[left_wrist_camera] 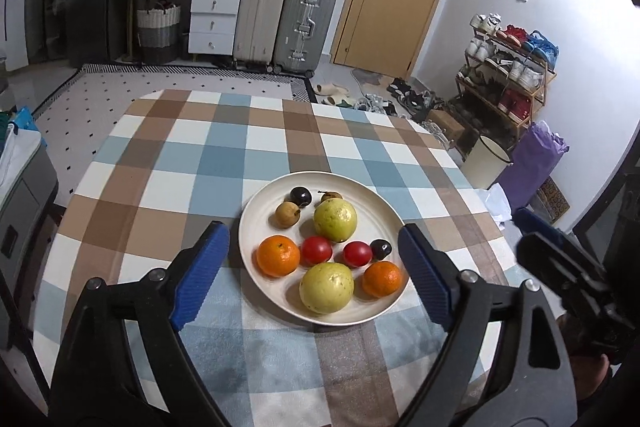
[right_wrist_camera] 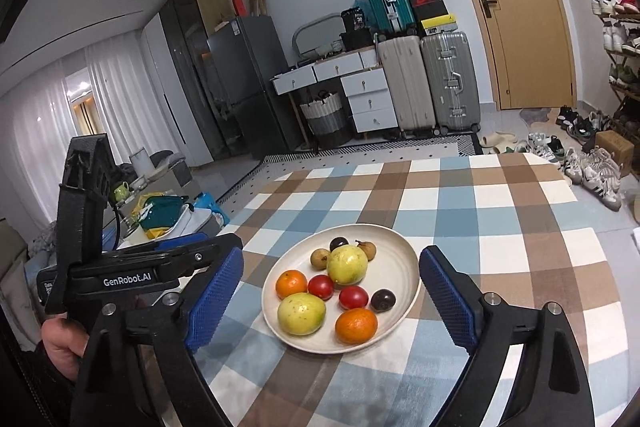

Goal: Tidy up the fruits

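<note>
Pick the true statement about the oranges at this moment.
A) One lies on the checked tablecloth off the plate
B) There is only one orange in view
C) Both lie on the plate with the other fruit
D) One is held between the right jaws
C: one orange lies at the left of the plate and the other orange near its front right rim; the left gripper and the right gripper both stand open and hold nothing.
</note>
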A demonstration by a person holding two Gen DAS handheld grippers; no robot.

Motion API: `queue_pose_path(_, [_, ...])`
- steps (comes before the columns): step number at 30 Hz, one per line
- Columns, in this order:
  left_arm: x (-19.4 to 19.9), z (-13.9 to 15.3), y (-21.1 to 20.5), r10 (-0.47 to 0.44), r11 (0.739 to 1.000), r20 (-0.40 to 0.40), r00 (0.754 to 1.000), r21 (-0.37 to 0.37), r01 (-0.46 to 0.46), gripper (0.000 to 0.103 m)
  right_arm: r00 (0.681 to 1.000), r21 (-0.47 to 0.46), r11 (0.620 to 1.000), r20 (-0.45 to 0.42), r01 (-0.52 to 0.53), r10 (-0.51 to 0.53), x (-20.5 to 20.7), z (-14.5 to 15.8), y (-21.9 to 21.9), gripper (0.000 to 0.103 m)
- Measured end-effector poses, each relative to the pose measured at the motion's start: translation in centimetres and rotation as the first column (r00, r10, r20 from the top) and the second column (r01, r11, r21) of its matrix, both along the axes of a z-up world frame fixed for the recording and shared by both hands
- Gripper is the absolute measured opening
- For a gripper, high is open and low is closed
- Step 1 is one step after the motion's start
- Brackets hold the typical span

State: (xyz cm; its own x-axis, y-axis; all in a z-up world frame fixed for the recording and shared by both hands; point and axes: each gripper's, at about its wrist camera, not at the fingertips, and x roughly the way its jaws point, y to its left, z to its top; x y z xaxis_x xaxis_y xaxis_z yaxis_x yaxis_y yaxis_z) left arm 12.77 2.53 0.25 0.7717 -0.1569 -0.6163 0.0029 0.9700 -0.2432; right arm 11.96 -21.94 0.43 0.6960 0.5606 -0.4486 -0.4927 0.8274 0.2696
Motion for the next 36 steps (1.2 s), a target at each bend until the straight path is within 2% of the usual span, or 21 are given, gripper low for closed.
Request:
queue_pose_path(3, [-1.2,0.1,0.0,0.013,1.000,0.020,1.000,0.015,-0.014,0.089,1.000,0.004,1.000,0.024,0.009,-0.009,-1.0,0.3,-0.2,0.097])
queue_pose_path(5, [-2.0,0.2,0.1,0.026,0.999,0.040,0.999,0.027,-0.027,0.099,0.999,0.003,1.000,0.046,0.016,-0.016,-1.8,0.4,-0.4,0.098])
queue_pose_path(6, [-2.7,0.2,0.1,0.032,0.999,0.056,0.998,0.030,-0.034,0.101,0.998,0.004,1.000,0.061,0.020,-0.021,-2.3,0.4,-0.4,0.098])
queue_pose_path(9, [-4.0,0.2,0.0,0.034,0.998,0.100,0.994,0.042,-0.038,0.101,0.996,0.020,0.999,0.088,0.030,-0.032,-3.2,0.4,-0.6,0.102])
queue_pose_path(18, [-6.4,-0.8,-0.3,0.054,0.993,0.171,0.984,0.097,-0.071,0.102,0.986,0.011,0.997,0.153,0.070,-0.071,-5.4,-0.4,-0.8,0.102])
queue_pose_path(25, [-8.1,-1.6,-0.1,0.070,0.988,0.247,0.967,0.120,-0.102,0.102,0.979,0.018,0.993,0.165,0.116,-0.117,-6.3,-1.1,-1.9,0.102])
queue_pose_path(30, [-9.6,-2.4,0.2,0.076,0.985,0.308,0.948,0.122,-0.119,0.102,0.966,0.009,0.991,0.221,0.136,-0.135,-7.1,-2.1,-2.3,0.102])
queue_pose_path(33, [-10.1,-3.1,0.0,0.085,0.977,0.322,0.943,0.160,-0.143,0.102,0.952,0.012,0.987,0.263,0.159,-0.157,-7.6,-2.6,-2.5,0.102])
queue_pose_path(36, [-10.3,-3.8,0.0,0.096,0.974,0.333,0.938,0.163,-0.157,0.102,0.939,0.002,0.985,0.299,0.174,-0.167,-7.9,-3.2,-2.5,0.102])
